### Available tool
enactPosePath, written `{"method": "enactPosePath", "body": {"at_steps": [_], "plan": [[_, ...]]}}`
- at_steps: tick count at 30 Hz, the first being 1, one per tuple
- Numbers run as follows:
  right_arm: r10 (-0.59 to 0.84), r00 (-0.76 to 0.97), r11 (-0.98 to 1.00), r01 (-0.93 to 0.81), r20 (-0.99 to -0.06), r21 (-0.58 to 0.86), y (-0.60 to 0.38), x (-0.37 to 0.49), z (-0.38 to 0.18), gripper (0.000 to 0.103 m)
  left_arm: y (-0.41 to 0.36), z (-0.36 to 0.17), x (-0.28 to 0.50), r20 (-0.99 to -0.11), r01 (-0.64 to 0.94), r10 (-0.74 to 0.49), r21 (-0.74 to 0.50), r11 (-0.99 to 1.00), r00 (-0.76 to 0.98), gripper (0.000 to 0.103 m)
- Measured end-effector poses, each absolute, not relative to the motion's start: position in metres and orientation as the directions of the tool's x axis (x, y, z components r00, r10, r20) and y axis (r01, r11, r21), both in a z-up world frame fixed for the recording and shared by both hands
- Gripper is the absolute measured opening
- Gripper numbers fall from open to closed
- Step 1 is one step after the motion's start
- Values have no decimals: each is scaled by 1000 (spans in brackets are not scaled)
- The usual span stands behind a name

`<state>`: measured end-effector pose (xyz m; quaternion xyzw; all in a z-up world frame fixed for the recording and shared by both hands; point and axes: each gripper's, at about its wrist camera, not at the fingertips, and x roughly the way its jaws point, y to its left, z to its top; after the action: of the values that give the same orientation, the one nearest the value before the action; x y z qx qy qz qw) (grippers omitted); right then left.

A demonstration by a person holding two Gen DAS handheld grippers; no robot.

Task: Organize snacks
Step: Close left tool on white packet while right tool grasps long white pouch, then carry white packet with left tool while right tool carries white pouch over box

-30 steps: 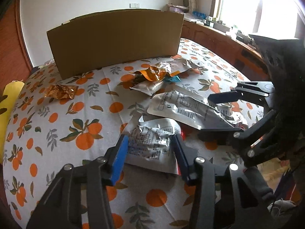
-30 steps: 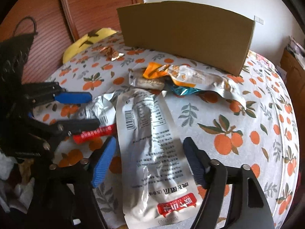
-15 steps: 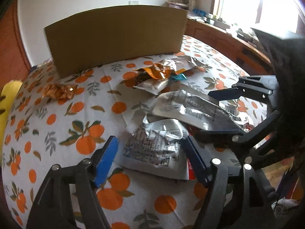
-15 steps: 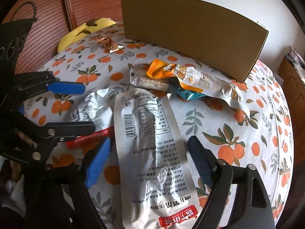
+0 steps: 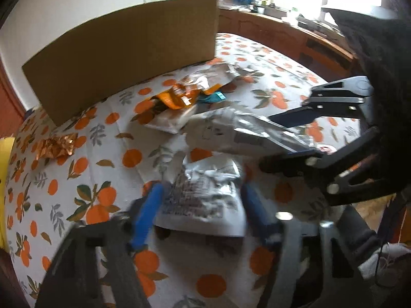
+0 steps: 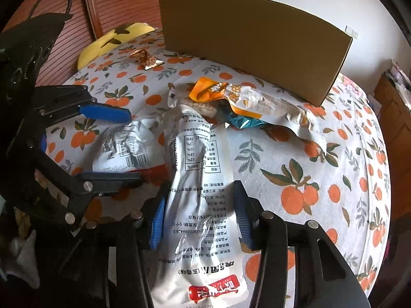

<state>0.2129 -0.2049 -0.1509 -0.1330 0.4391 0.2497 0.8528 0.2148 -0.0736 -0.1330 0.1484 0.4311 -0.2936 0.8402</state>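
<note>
Behind crinkled foil snack packets stands a cardboard box (image 6: 254, 46), contents unseen; both grippers' closing fingers squeeze glossy white pouches.

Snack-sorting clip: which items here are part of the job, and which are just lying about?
Job:
long white pouch
crumpled silver packet
orange packet
teal wrapper
gold wrapper
cardboard box

Lying about:
yellow cushion
windowsill clutter

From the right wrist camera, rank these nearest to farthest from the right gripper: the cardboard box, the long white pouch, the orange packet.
1. Long white pouch: between the fingers of the right gripper, whose jaws have just been closing.
2. Orange packet: beyond the pouch's far end.
3. Cardboard box: at the back.
</note>
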Motion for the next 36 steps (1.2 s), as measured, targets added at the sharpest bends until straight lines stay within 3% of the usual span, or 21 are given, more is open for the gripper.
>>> {"method": "enactPosePath", "body": {"at_steps": [4,7,36], "plan": [[315,494,844,-536,-811,1,-207,211,-151,47,-76,-131,210,-811,613,-340,29,789,476,43],[315,500,850,-526,-806,6,-210,211,-150,47,-72,-129,208,-803,597,-336,31,802,493,41],[357,597,869,-494,-718,21,-219,196,-96,48,-34,-51,192,-647,505,-406,-38,862,646,42]]}}
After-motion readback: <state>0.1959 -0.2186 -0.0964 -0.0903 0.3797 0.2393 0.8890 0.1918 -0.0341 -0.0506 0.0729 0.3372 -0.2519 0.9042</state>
